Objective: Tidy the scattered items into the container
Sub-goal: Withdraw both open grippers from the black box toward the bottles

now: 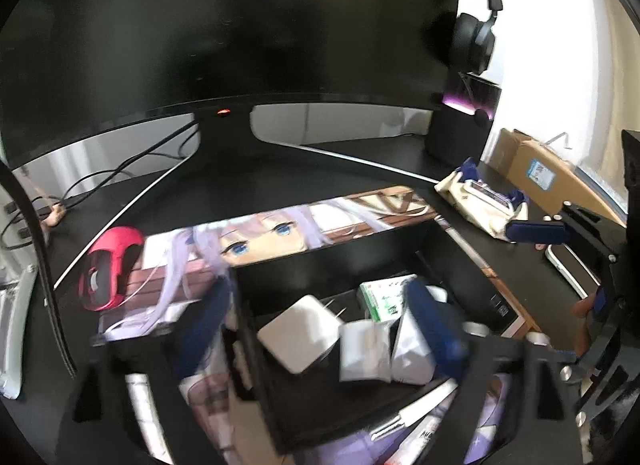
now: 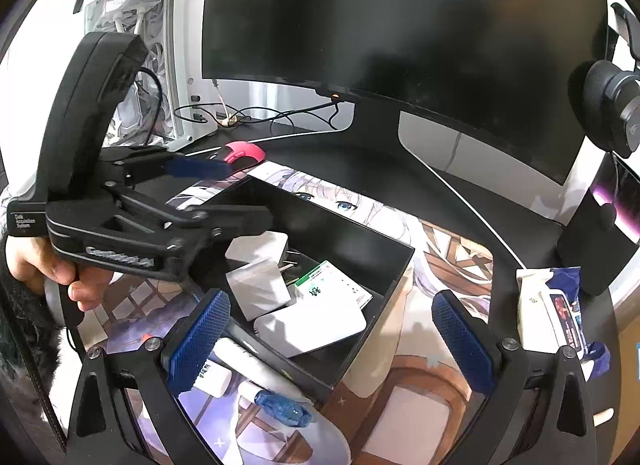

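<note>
We hold both grippers, left and right, wide and empty, chargers at twelve o'clock in the box.

Dark monitor, red mouse, headphones

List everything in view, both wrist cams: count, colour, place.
box: 1, black, open, on the desk mat
chargers: 3, white, inside the box
packet: 1, green and white, inside the box
desk mat: 1, printed, under the box
mouse: 1, red and black, at the mat's far left end
wipes pack: 1, white and blue, right of the mat
pen: 1, white, on the mat by the box's near edge
blue-capped item: 1, beside the pen
monitor: 1, black, behind the mat
headphones: 1, black, hanging on the right
computer case: 1, white, far left
cardboard box: 1, brown, far right
left gripper: open, over the box
right gripper: open, nothing between its pads
hand: 1, holding the left gripper
</note>
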The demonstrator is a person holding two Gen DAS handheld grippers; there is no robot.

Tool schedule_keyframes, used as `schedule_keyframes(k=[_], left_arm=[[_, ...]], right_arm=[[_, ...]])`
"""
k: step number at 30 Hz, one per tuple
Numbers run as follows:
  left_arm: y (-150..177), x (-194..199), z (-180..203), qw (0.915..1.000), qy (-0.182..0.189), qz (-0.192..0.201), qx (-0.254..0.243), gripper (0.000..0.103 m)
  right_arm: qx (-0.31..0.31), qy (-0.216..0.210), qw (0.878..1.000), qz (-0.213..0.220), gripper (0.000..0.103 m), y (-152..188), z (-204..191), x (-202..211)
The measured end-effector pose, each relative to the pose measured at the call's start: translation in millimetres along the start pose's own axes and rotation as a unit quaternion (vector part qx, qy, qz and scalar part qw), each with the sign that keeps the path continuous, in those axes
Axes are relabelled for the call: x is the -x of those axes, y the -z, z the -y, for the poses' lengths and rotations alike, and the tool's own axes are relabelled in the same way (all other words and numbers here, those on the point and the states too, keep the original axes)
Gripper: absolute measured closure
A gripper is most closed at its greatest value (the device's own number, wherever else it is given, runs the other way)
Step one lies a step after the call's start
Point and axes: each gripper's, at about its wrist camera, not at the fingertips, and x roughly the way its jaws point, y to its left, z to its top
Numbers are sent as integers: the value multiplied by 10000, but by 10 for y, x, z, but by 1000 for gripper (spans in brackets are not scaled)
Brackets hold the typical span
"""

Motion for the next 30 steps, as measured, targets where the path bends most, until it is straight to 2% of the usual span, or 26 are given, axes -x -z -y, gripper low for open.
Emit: schedule_keyframes(k=[3, 15, 30], left_arm=[[64, 100, -12, 9995, -320, 72, -21, 0], [358, 353, 11, 9975, -698, 5, -92, 0], [765, 588, 38, 9965, -821, -104, -110, 0]], right_arm=[[-34, 7, 10000, 34, 0, 13, -6, 32], [-325, 72, 9992, 233, 0, 111, -24, 197], [-559, 157, 9976, 388, 0, 421, -56, 451]])
